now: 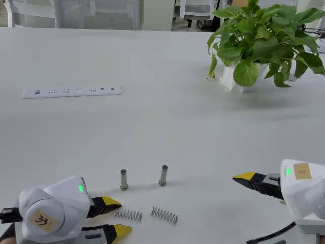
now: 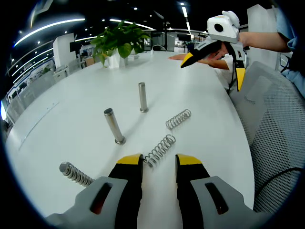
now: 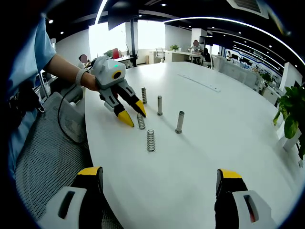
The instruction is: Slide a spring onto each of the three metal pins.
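Two bare metal pins [image 1: 123,180] [image 1: 163,175] stand upright on the white table [image 1: 167,122]. In the left gripper view a third pin [image 2: 74,172] at the lower left carries a spring. Two loose springs [image 1: 128,215] [image 1: 164,214] lie flat in front of the pins. My left gripper [image 1: 116,216] is open, and the end of the nearer spring [image 2: 160,149] lies just ahead of its tips. My right gripper [image 3: 160,172] is wide open and holds nothing. It hangs well to the right of the pins, with one yellow fingertip [image 1: 245,176] showing in the head view.
A potted plant [image 1: 259,40] stands at the back right. A white power strip [image 1: 71,92] lies at the back left. A mesh chair [image 2: 271,124] sits by the table's near edge. Chairs stand beyond the far edge.
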`<state>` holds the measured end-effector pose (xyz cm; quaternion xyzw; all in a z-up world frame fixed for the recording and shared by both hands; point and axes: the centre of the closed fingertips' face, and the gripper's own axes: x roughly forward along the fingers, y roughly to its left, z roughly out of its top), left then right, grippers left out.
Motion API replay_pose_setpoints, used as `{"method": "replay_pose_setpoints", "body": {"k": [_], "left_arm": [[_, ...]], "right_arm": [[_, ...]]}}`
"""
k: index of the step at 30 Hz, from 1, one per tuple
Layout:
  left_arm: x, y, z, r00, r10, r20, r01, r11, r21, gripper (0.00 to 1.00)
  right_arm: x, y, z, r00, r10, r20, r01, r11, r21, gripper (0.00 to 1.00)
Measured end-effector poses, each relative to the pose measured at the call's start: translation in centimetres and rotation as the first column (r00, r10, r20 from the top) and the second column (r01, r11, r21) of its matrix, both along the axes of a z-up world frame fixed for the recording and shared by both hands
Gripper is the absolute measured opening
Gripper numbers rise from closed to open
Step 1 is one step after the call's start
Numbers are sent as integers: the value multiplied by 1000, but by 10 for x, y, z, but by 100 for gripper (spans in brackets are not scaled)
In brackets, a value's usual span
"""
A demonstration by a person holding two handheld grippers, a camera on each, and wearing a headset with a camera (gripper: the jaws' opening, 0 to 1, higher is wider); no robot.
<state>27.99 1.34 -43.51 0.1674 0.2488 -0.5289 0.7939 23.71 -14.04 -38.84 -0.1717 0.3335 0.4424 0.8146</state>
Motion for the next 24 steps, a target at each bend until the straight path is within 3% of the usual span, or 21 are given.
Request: {"method": "replay_pose_setpoints", "body": {"k": [7, 13, 16, 24], "left_arm": [[-11, 2, 0, 1000, -24, 7, 23, 1000, 14, 12], [-14, 0, 0, 998, -59, 39, 57, 997, 55, 10], [-16, -1, 0, 992, -109, 62, 102, 989, 108, 9], [-18, -7, -3, 984, -175, 35, 163, 960, 229, 8]], "right_arm": [[-2, 7, -1, 1000, 10, -1, -10, 1000, 3, 98], [-5, 8, -3, 1000, 14, -6, -14, 1000, 1, 98], [-7, 9, -3, 1000, 17, -9, -17, 1000, 1, 98], [-10, 10, -4, 1000, 21, -7, -21, 1000, -4, 97]]}}
